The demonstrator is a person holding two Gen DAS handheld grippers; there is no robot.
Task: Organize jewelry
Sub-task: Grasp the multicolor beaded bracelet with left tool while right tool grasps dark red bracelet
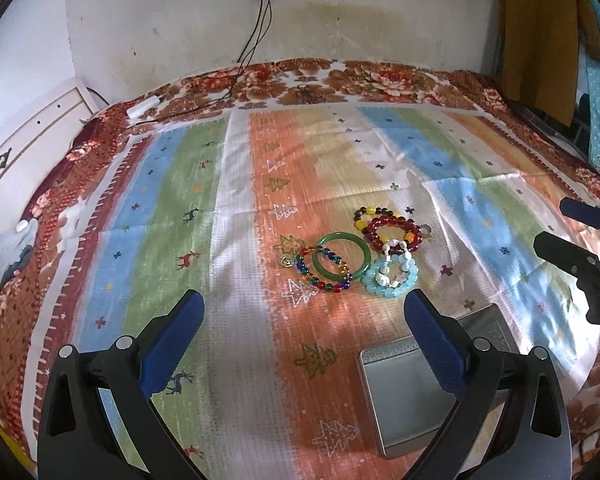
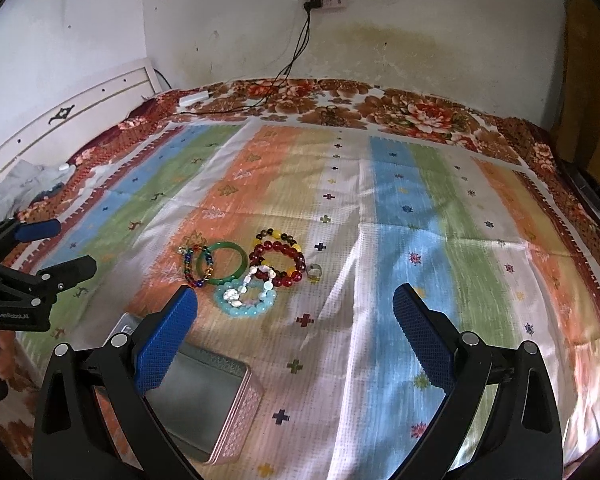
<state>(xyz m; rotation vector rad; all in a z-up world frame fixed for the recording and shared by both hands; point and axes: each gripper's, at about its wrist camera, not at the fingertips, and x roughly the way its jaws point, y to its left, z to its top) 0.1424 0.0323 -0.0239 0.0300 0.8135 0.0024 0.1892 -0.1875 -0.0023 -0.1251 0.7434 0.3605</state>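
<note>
Start of task, nothing picked yet; left gripper [image 1: 304, 312] and right gripper [image 2: 296, 304] both spread apart, empty

Bracelets [image 2: 244, 272] heaped on cloth [image 2: 380, 280], just beyond open tin [image 2: 204, 408]

Next likely: pinch one bracelet, lift clear of tangle, drop in tin

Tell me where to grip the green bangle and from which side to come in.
Take the green bangle on its far rim arc, the part clear of other pieces, pinching across the band from above. It lies flat on the cloth, so a side approach probably finds little edge. The multicolour bead bracelet crosses its left side, and the light blue bracelet crowds the near rim.
</note>
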